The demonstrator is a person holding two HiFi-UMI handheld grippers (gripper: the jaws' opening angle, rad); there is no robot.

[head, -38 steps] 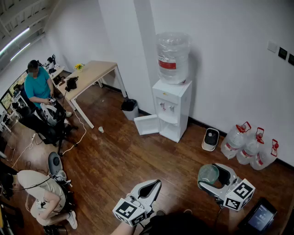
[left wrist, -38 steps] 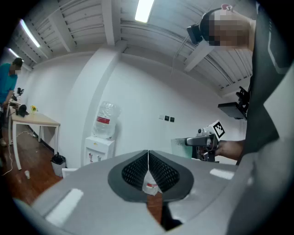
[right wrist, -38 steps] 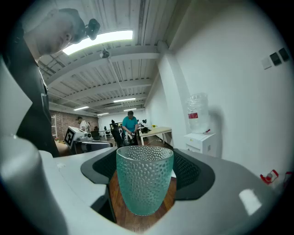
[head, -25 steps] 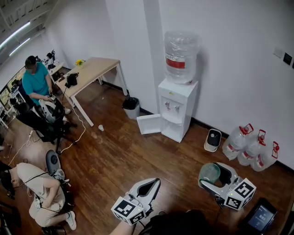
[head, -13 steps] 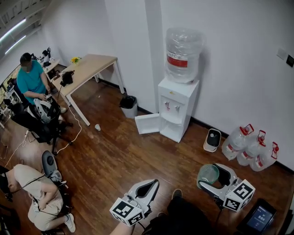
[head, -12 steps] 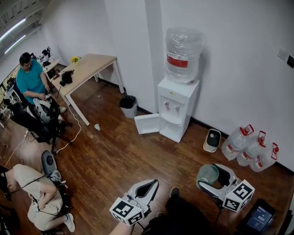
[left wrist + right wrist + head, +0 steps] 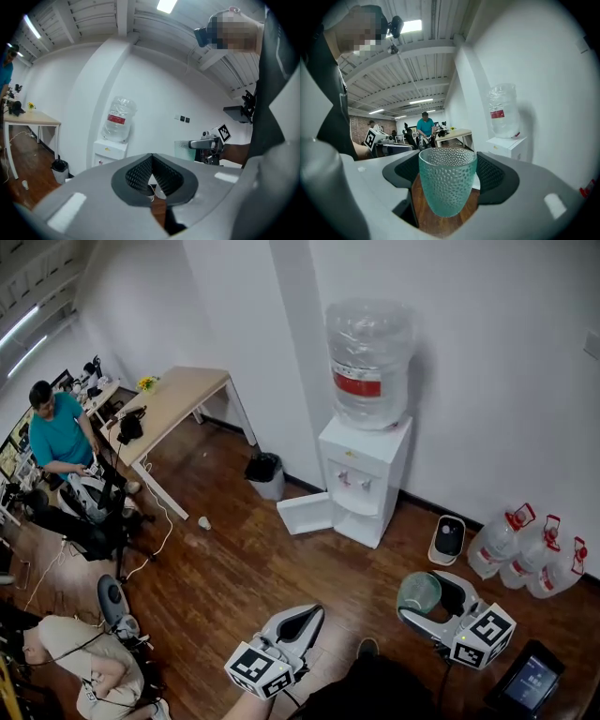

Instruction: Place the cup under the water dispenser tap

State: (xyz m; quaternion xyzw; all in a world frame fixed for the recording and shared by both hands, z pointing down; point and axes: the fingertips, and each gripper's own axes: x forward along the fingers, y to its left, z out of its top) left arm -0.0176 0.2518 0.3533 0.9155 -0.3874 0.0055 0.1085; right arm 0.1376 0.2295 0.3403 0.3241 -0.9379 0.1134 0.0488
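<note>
Head view: your right hand-held gripper point(image 7: 424, 598) holds the cup point(image 7: 418, 592) above the floor point(image 7: 234, 568), well apart from the water dispenser point(image 7: 363, 474). Left gripper view: your left hand-held gripper point(image 7: 151, 158) is clenched, empty. Right gripper view: jaws clasp its dimpled glass wall midway up; likely rigid, slick, breakable, so squeeze gently.
</note>
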